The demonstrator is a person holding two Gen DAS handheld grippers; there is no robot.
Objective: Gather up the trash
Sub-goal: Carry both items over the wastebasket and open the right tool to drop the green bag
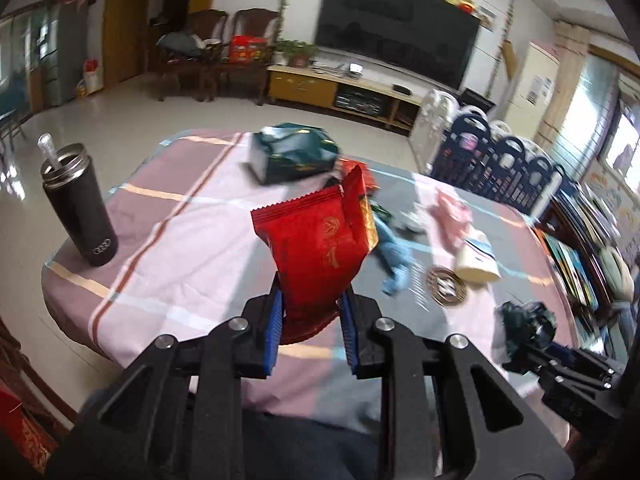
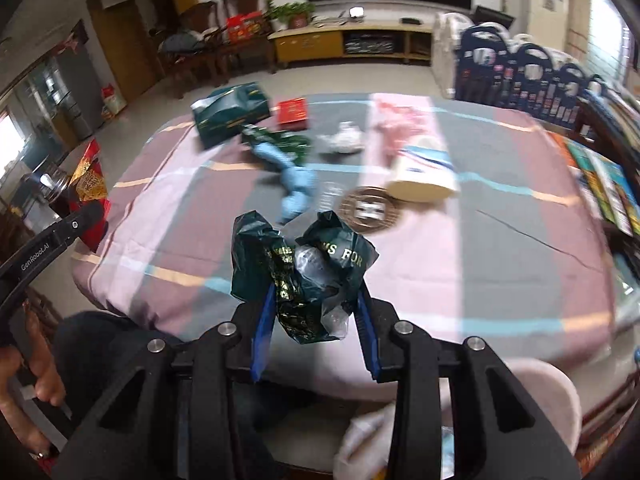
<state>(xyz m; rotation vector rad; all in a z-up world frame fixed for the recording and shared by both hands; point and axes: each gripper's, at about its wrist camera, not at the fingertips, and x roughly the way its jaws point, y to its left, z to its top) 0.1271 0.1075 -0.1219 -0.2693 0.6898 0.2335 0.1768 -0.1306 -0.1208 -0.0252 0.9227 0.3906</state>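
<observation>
My left gripper point(image 1: 311, 300) is shut on a red foil snack wrapper point(image 1: 320, 252) and holds it above the near edge of the table. My right gripper point(image 2: 316, 300) is shut on a crumpled dark green plastic wrapper point(image 2: 296, 272) with clear film in it, also above the near edge. In the left wrist view the right gripper point(image 1: 532, 344) shows at the lower right with that green wrapper. More trash lies on the striped tablecloth point(image 2: 500, 240): a dark green bag point(image 2: 230, 114), a blue crumpled piece point(image 2: 294, 184), a white wad point(image 2: 344, 138), pink wrapping point(image 2: 400, 120).
A black tumbler point(image 1: 82, 208) stands at the table's left edge. A cream bottle point(image 2: 424, 178) lies on its side beside a round brown coaster point(image 2: 370, 210). A small red box point(image 2: 293, 112) sits at the far side. Books point(image 2: 604, 188) line the right.
</observation>
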